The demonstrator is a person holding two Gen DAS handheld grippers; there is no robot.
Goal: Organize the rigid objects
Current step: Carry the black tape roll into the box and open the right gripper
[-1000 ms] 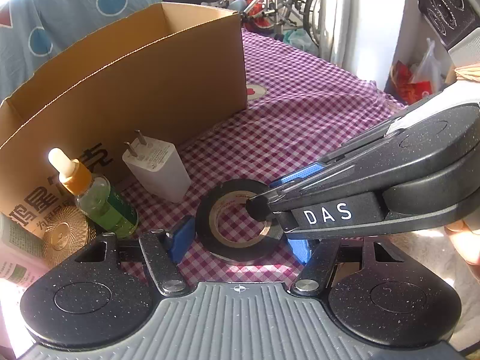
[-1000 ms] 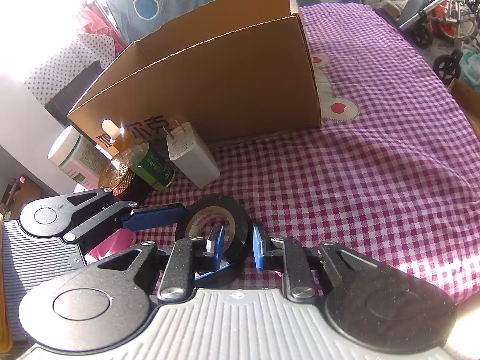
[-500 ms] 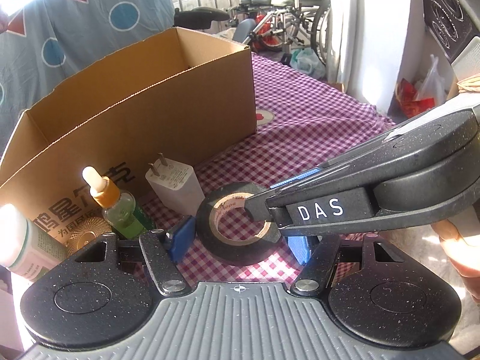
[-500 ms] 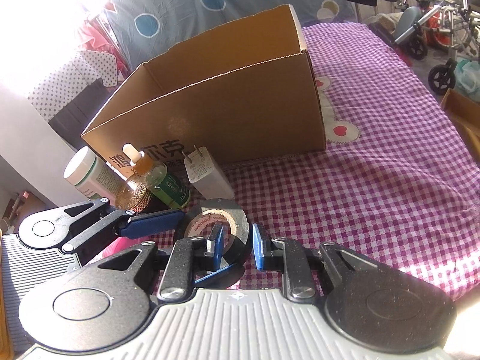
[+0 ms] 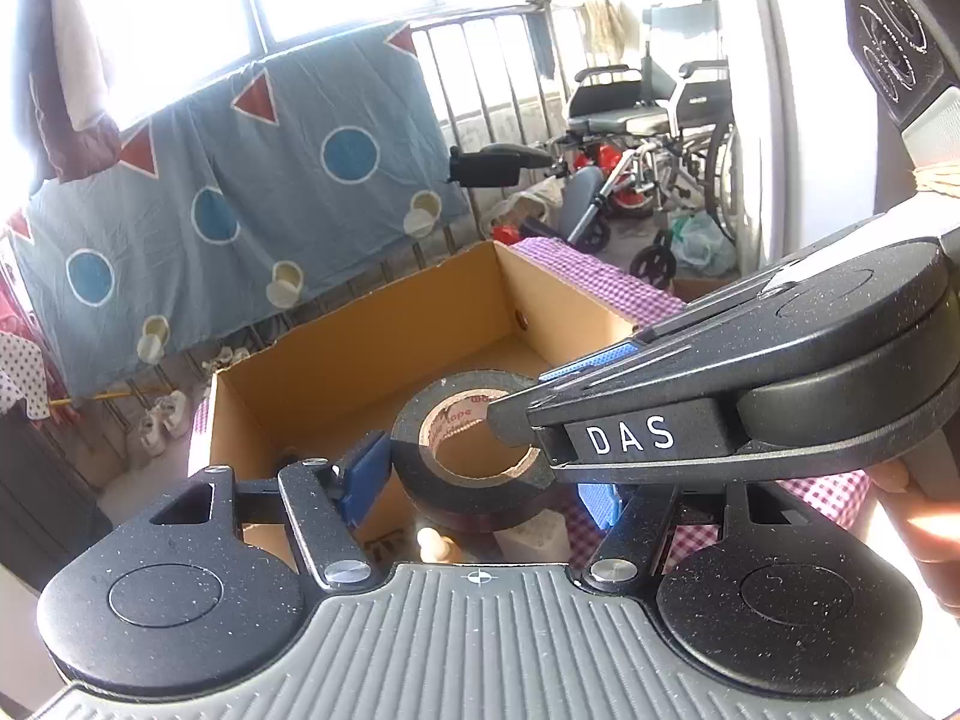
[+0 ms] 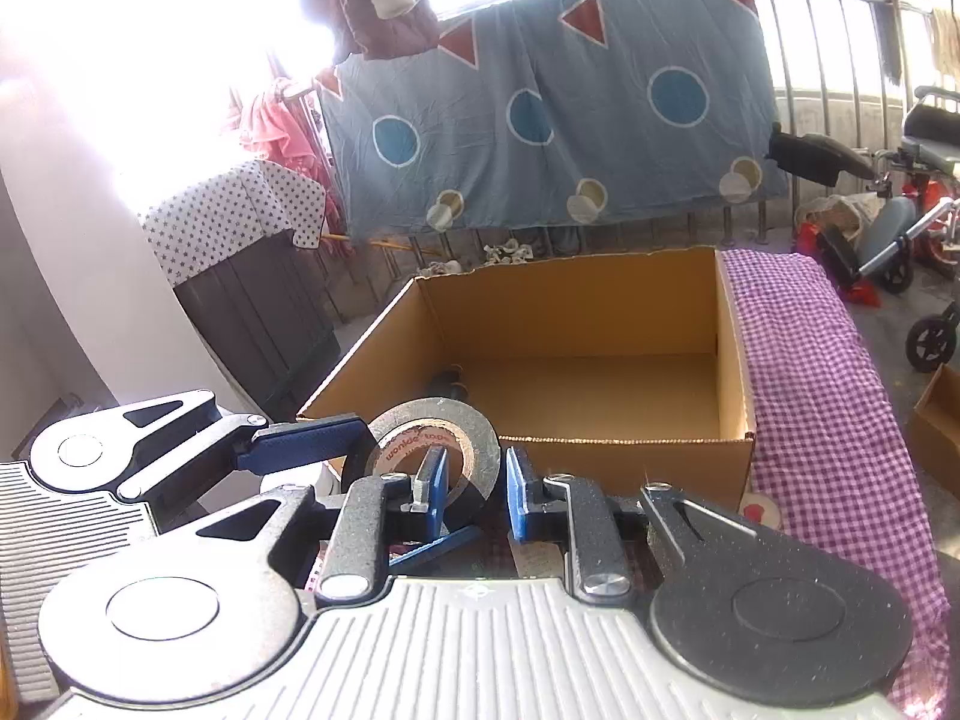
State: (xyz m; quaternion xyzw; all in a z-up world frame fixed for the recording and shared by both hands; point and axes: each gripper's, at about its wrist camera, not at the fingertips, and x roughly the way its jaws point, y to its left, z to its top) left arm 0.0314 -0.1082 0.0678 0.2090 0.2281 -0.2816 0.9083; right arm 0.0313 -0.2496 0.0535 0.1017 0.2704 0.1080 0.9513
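Above the cardboard box [image 6: 630, 456], black tape roll [image 5: 480, 462] clamped across its wall by right gripper [image 6: 477, 495], left gripper [image 5: 480, 480] half-open astride it, pads' contact unclear

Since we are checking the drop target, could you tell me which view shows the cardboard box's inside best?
The right wrist view: the cardboard box shows its floor and all walls, mostly unobstructed. In the left wrist view, the tape roll and right hand-held gripper hide much of it.

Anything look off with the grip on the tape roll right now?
Yes. Both grippers are on one tape roll: the right gripper pinches its wall with one finger through the hole, while the left gripper's pads straddle its outside. It hangs tilted before the cardboard box. Nothing looks spilled or damaged.
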